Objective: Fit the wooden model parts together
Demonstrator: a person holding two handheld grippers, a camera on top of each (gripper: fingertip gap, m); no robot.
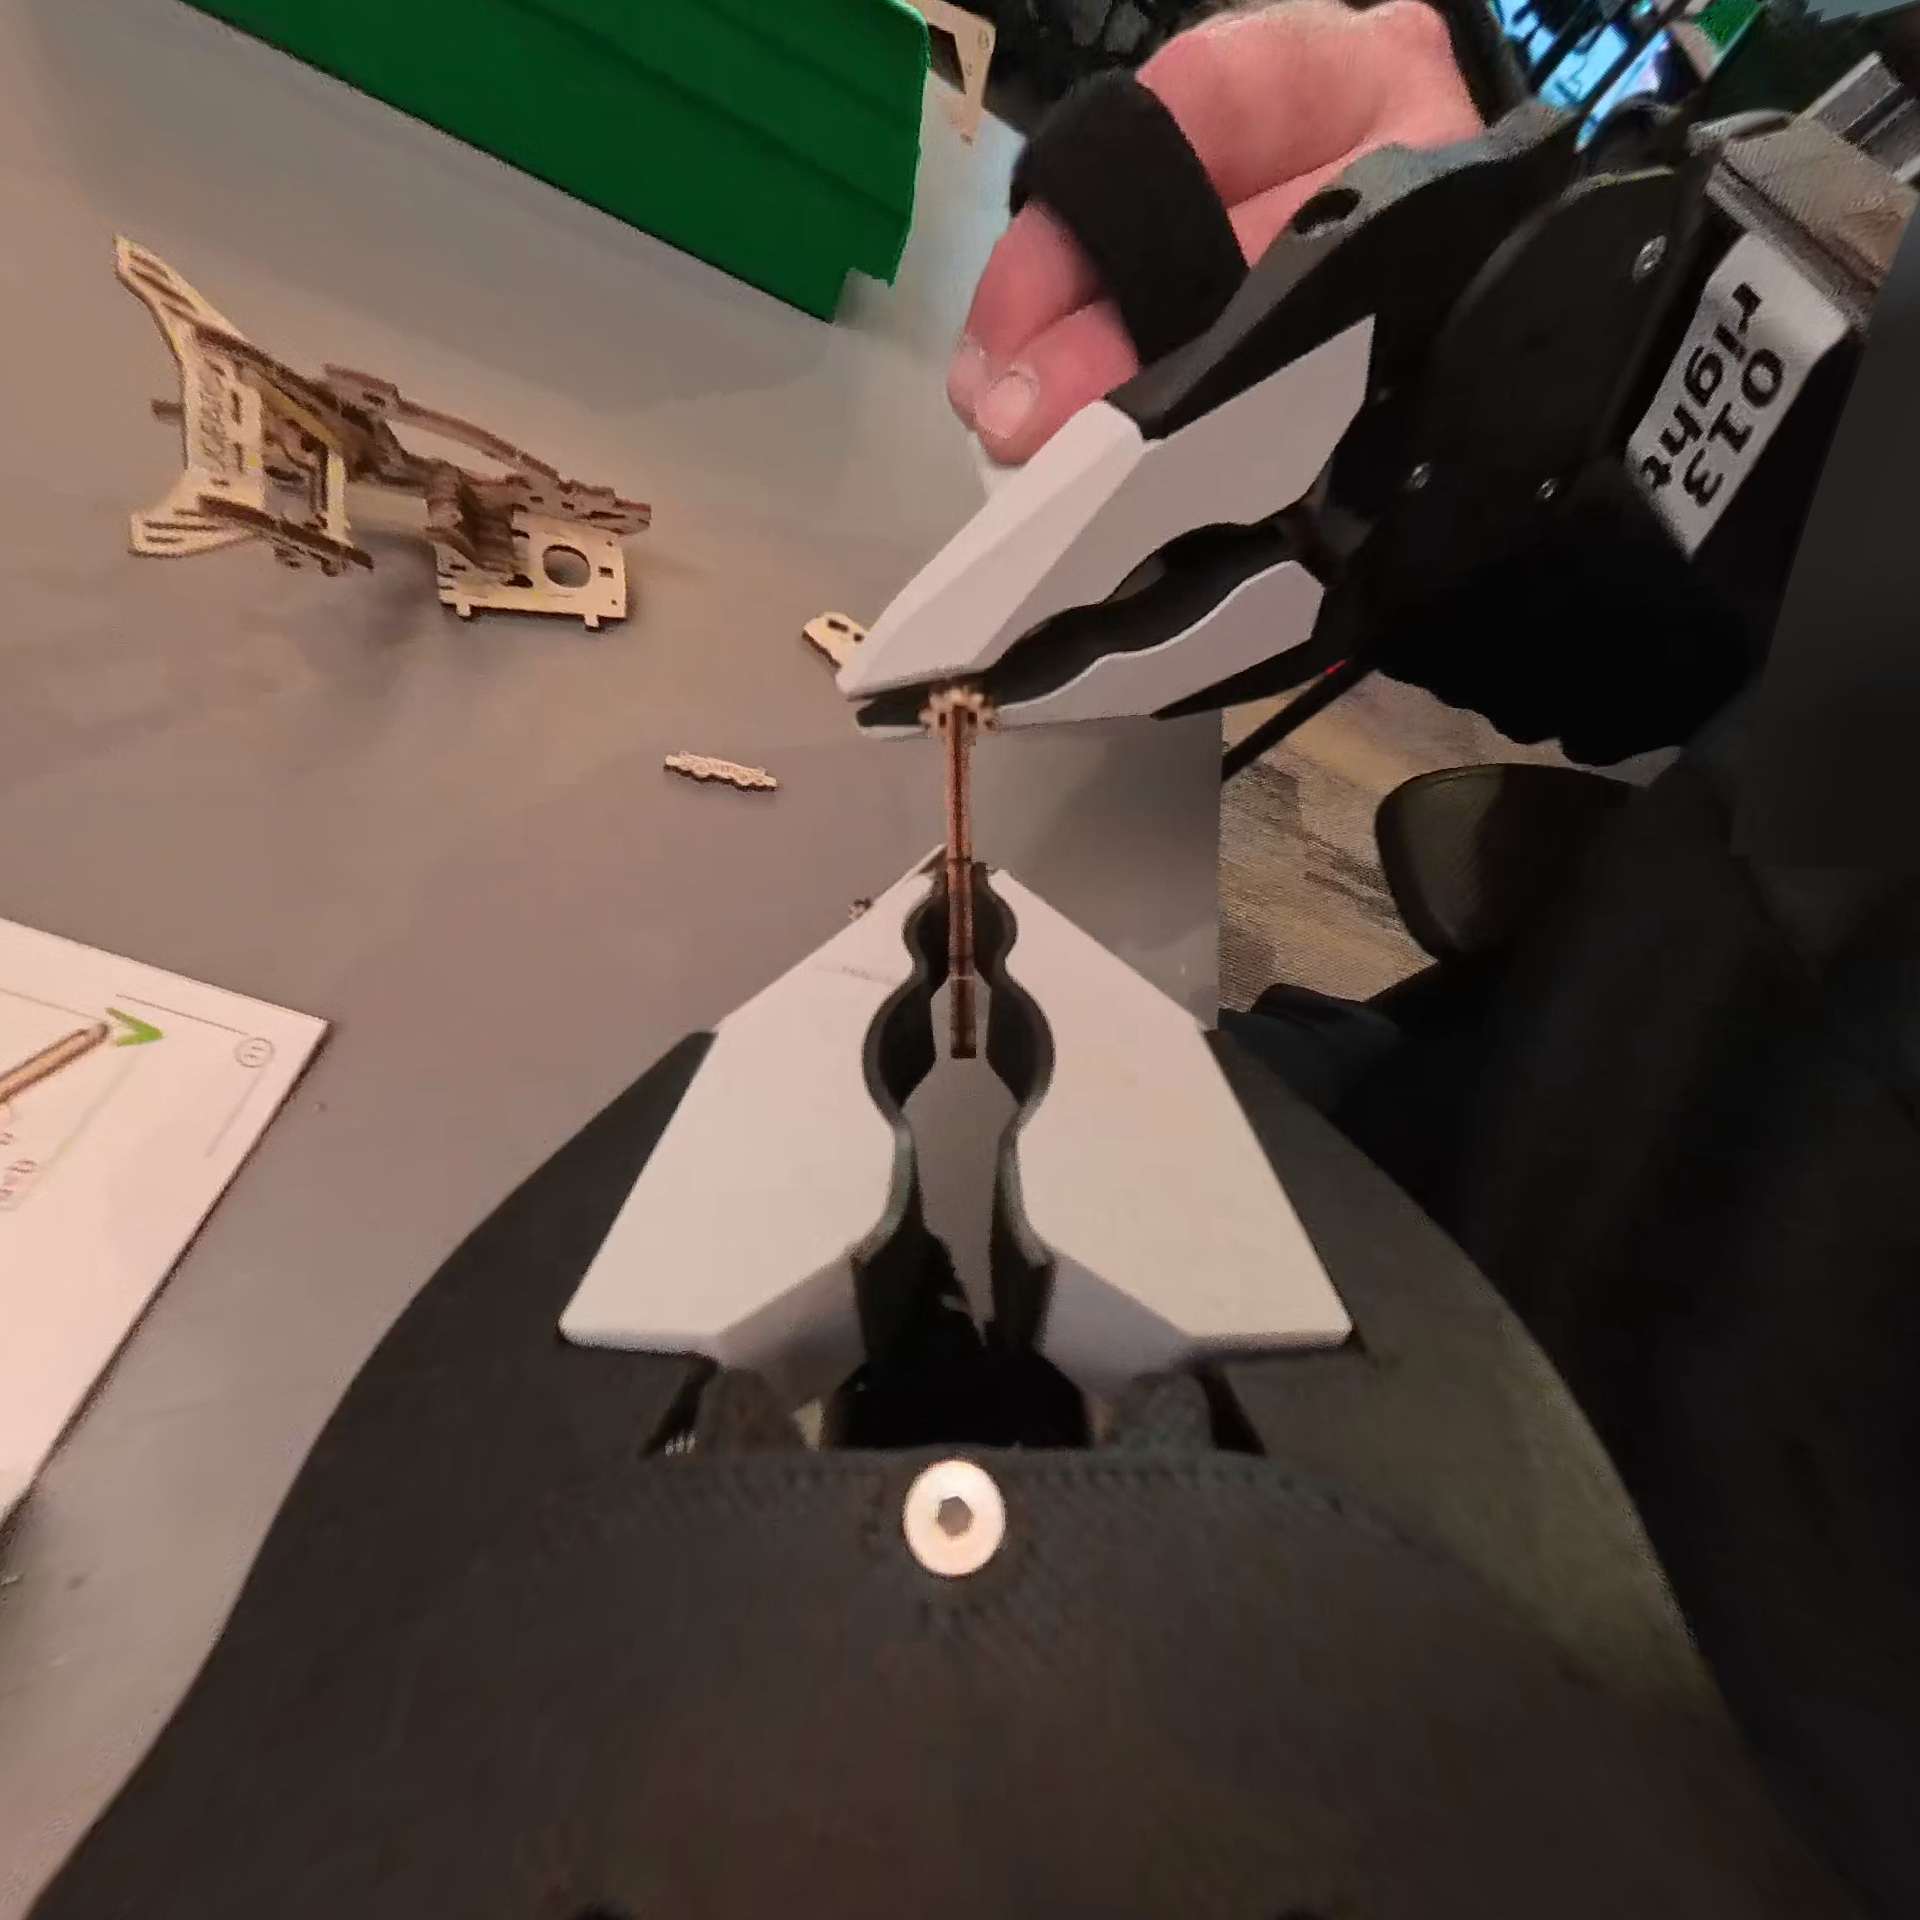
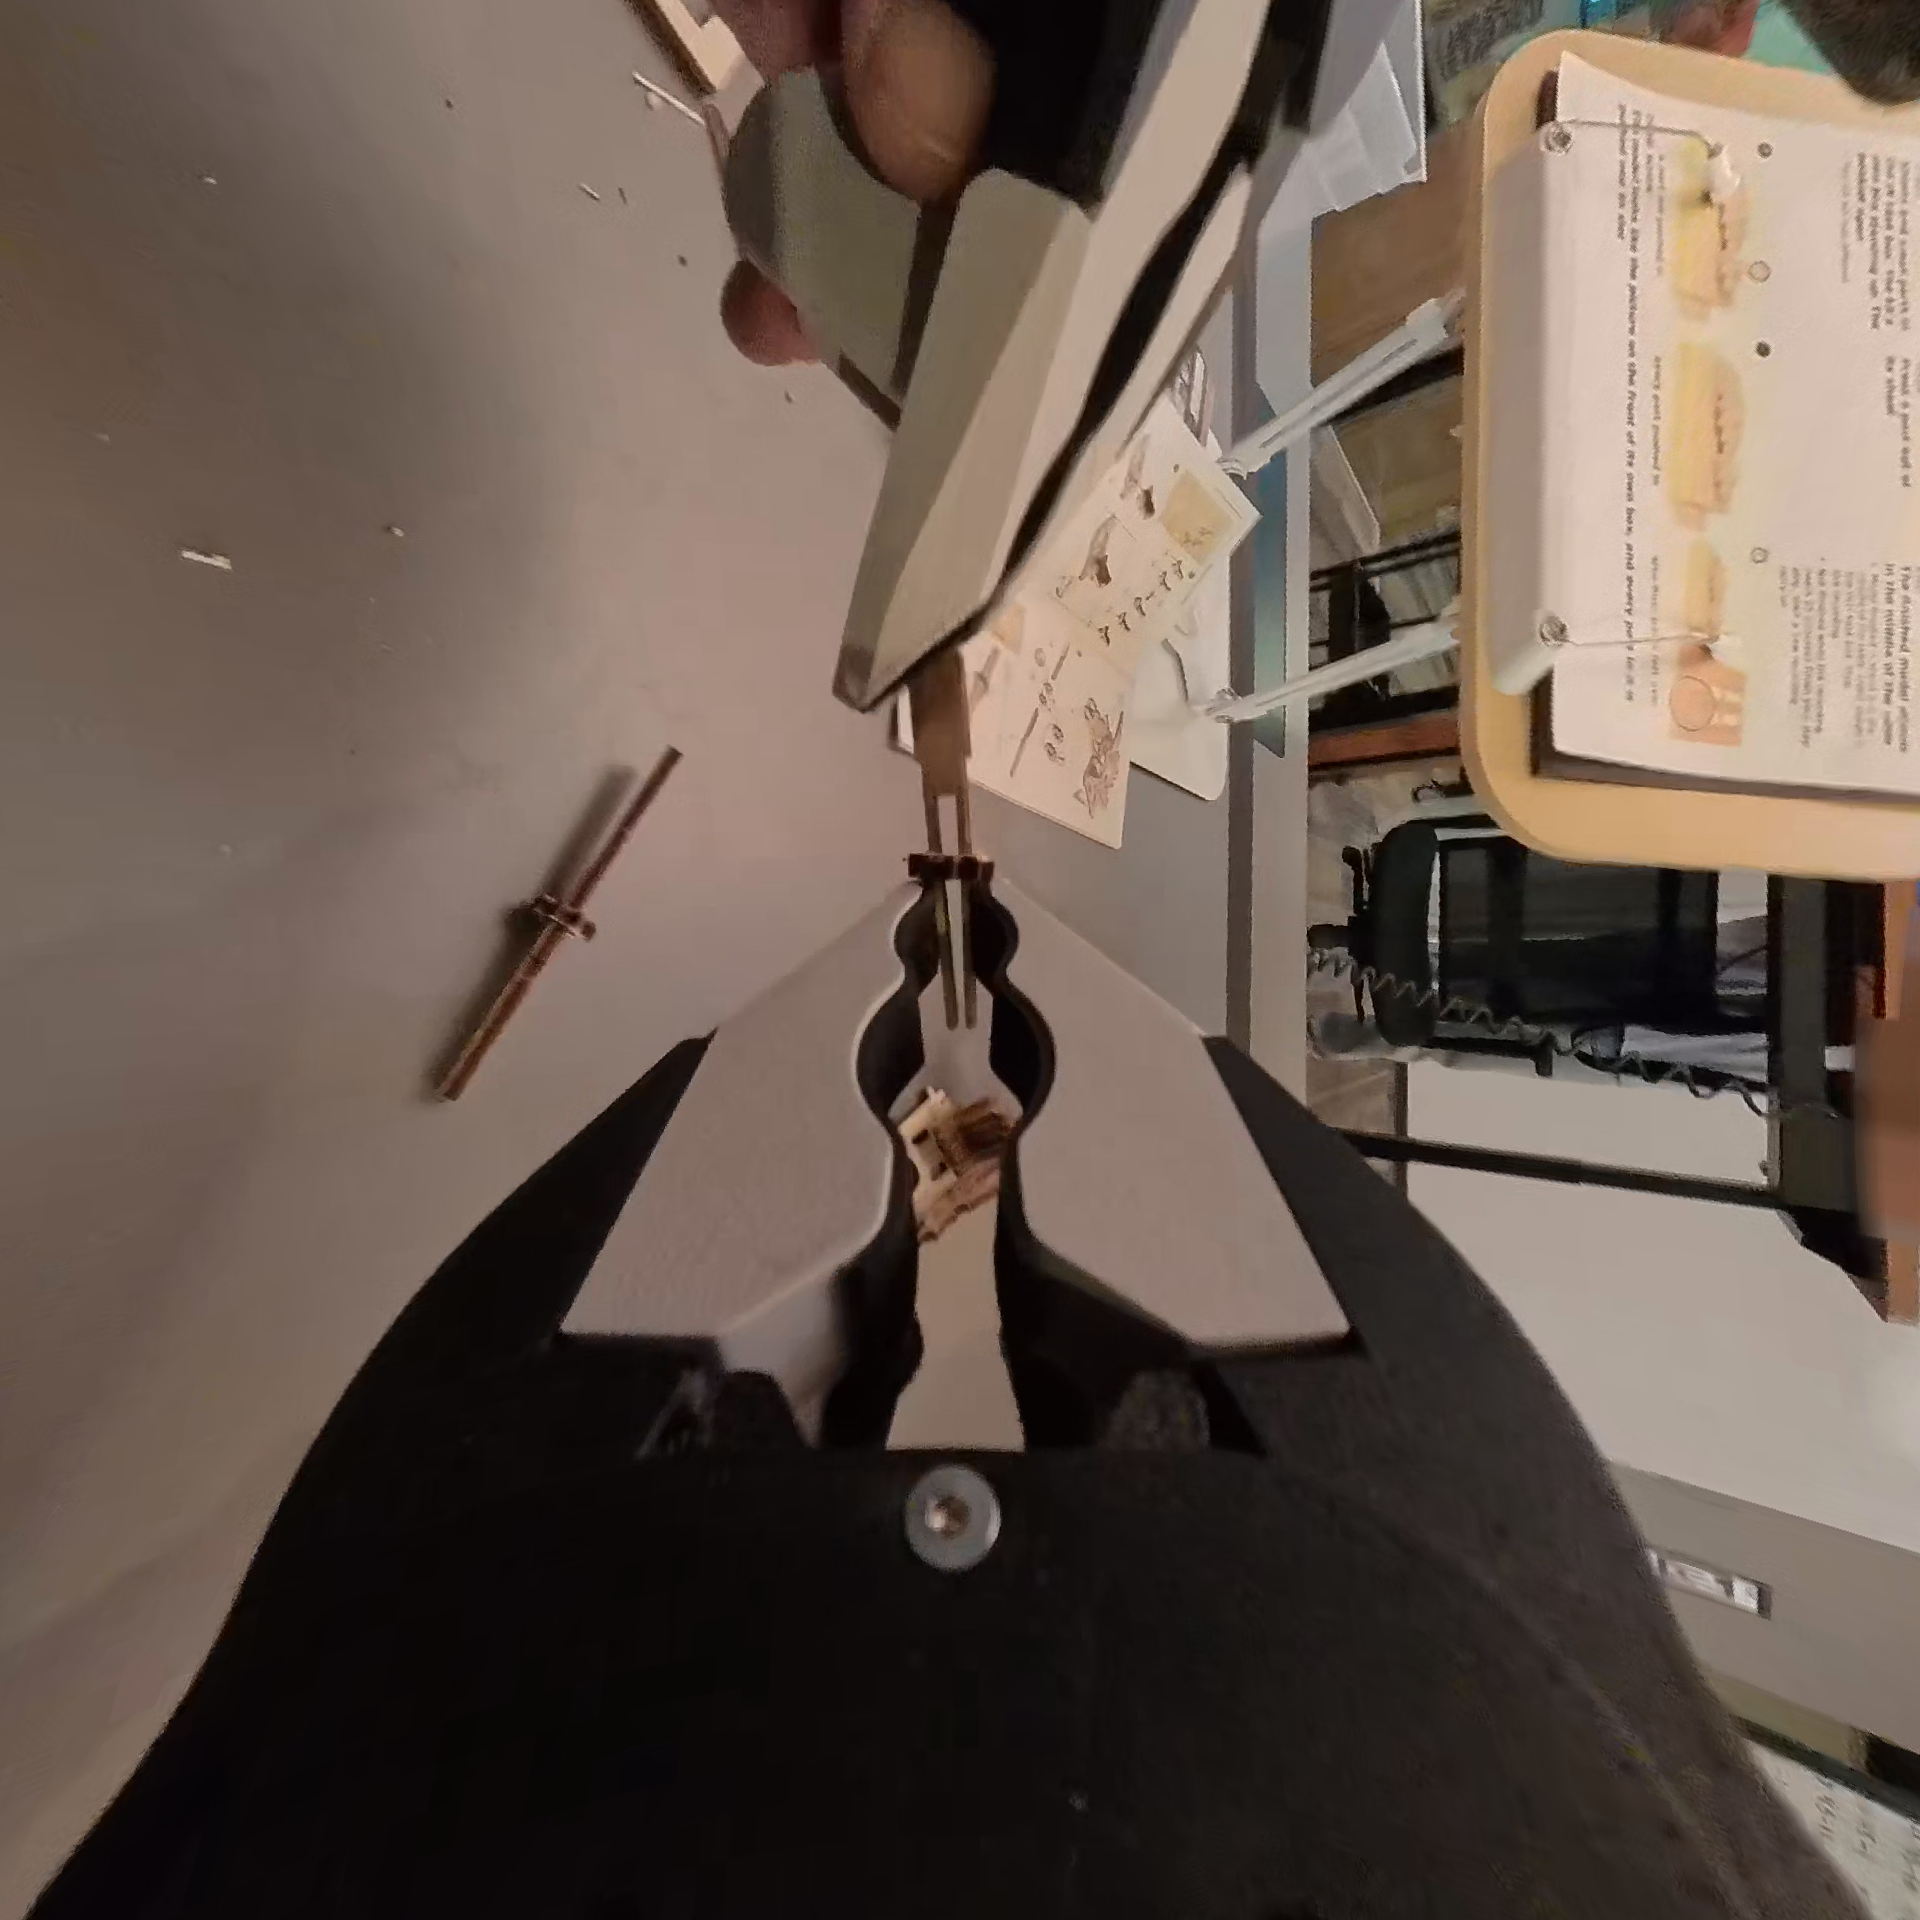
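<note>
My left gripper (image 1: pixel 958 871) is shut on a thin wooden axle (image 1: pixel 959 800) that points forward above the grey table. My right gripper (image 1: pixel 925 709) comes in from the upper right and is shut on a small wooden gear (image 1: pixel 961 715) at the axle's far end. In the right wrist view my right gripper (image 2: pixel 945 883) pinches the gear (image 2: pixel 945 864), and the axle's forked end (image 2: pixel 954 966) passes through it and runs back between the fingers. The left gripper (image 2: pixel 883 675) holds the axle's other end from above. A partly built wooden model (image 1: pixel 384 468) lies on the table at the left.
A green bin (image 1: pixel 623 104) stands at the back. An instruction sheet (image 1: pixel 104 1122) lies at the left edge. Small loose wooden pieces (image 1: pixel 720 771) lie mid-table. A second axle with a gear (image 2: pixel 556 925) lies on the table. A booklet (image 2: pixel 1091 644) and a page stand (image 2: pixel 1714 447) are beyond. My two grippers' fingertips are within a few centimetres of each other.
</note>
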